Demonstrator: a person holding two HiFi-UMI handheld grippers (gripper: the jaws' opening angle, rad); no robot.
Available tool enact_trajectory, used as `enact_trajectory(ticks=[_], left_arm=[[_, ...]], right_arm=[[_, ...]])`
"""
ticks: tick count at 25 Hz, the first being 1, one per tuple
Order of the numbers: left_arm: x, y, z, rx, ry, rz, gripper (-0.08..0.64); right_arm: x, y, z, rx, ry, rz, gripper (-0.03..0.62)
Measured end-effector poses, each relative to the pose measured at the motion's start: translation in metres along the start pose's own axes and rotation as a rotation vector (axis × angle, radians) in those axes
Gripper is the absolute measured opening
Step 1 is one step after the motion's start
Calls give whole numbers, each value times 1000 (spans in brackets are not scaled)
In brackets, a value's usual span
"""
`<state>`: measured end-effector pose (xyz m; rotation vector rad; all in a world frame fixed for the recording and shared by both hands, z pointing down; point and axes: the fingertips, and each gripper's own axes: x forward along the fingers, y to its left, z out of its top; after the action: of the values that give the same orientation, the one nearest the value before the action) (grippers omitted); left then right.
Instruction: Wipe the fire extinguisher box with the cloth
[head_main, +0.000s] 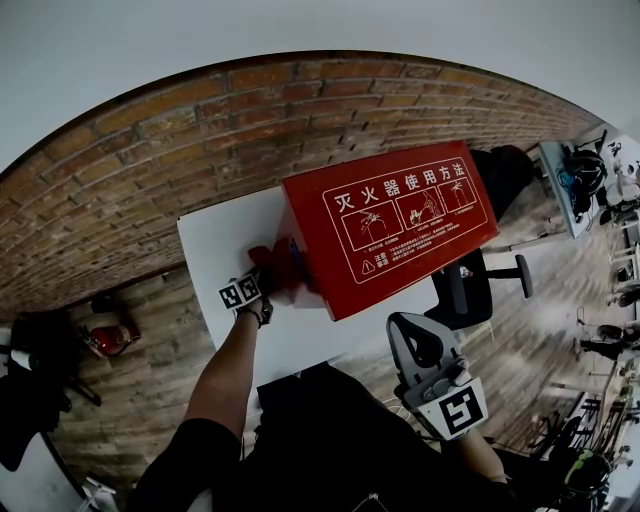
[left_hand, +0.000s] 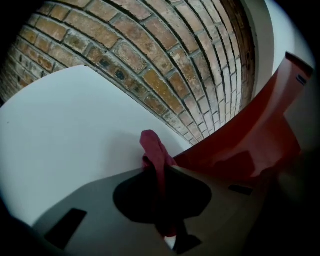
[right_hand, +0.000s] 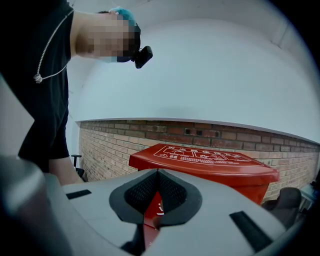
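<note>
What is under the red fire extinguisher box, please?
A white table is under the box. The part of the table that the box covers cannot be seen. The left tongs hold a red cloth beside the box.

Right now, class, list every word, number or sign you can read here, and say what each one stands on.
"灭火器使用方法": white heading on the fire extinguisher box lid.
Three white pictograms and a warning triangle below it: signs, no readable words.
Small print under the pictograms: too small to read.
Marker cubes: black-and-white patterns, no letters.
</note>
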<state>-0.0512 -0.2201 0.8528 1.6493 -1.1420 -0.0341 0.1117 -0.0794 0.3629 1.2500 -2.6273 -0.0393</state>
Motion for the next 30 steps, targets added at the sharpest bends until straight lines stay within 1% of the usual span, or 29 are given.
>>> enact_trajectory(ticks=[5,12,19,26,30], left_arm=[[-1,3,-1,50,-6,38,87],[-1,6,-7,-3,-19,36,87],[-7,4,-16,-23,-29,33,87],[-13,0,-27,-20,-10,21,87],[-16,0,-34,-34,-8,19,87]], right_arm=[[-1,1,-2,2,4,-1,20],[-3,4,-5,3,8,0,20],[-4,10,-3,4,2,9,20],[-7,15,-4,9,-3,12,20],[-10,17,-5,9,-1,13,20]])
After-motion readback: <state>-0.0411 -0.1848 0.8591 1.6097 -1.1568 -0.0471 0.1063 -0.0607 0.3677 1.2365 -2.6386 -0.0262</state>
